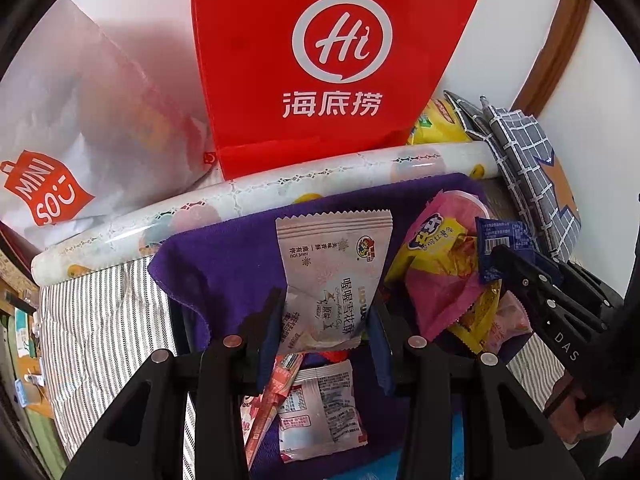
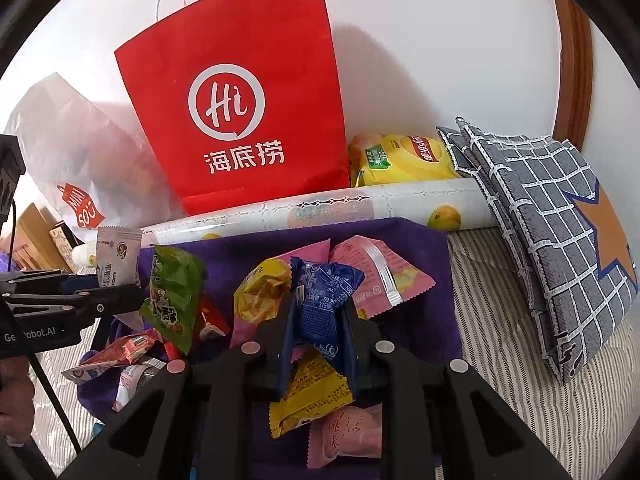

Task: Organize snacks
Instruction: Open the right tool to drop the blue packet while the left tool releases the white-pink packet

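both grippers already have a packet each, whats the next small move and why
Probably carry one packet clear of the pile first. The left gripper is shut on the pale pink packet, the right gripper on the blue packet, both above loose snacks on the purple cloth.

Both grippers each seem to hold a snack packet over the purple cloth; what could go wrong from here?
1. The left gripper pinches only the lower end of the pale packet, so it could pivot or slip.
2. The right gripper crumples the blue packet; its contents might get crushed.
3. Dropped packets would rejoin the loose pile on the purple cloth.
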A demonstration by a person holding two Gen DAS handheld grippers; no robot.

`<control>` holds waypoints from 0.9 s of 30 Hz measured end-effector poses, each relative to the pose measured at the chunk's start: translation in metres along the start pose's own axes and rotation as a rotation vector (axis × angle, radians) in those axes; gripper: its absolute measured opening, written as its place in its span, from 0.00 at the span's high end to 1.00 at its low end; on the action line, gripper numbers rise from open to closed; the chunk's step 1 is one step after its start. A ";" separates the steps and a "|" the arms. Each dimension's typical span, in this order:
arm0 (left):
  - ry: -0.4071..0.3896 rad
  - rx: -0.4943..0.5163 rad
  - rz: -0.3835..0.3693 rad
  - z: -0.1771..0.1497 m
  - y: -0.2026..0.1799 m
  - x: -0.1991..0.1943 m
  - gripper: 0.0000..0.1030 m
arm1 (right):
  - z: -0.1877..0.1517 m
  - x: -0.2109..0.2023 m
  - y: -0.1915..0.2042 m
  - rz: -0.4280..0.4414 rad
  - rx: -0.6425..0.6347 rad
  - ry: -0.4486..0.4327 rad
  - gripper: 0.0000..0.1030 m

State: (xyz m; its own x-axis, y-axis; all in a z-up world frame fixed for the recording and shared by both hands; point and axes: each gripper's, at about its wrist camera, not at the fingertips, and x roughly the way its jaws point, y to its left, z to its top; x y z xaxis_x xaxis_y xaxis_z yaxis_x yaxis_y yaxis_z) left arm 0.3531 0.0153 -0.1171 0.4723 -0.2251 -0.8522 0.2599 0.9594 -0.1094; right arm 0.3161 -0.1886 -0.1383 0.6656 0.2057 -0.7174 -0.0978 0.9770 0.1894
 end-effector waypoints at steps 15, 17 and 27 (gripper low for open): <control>0.026 0.007 0.002 0.000 -0.003 0.004 0.61 | 0.000 -0.001 0.003 -0.012 -0.013 0.010 0.78; 0.036 0.009 -0.001 0.000 -0.004 0.006 0.61 | 0.000 -0.001 0.003 -0.012 -0.013 0.013 0.78; 0.076 0.013 -0.006 -0.004 -0.008 0.012 0.61 | -0.003 -0.002 0.005 -0.018 -0.030 0.029 0.77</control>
State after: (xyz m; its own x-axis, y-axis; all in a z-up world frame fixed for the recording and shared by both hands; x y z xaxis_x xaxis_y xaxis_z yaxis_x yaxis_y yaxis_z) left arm 0.3534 0.0061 -0.1283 0.4054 -0.2165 -0.8881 0.2737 0.9557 -0.1081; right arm 0.3125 -0.1840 -0.1377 0.6457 0.1889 -0.7399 -0.1085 0.9818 0.1561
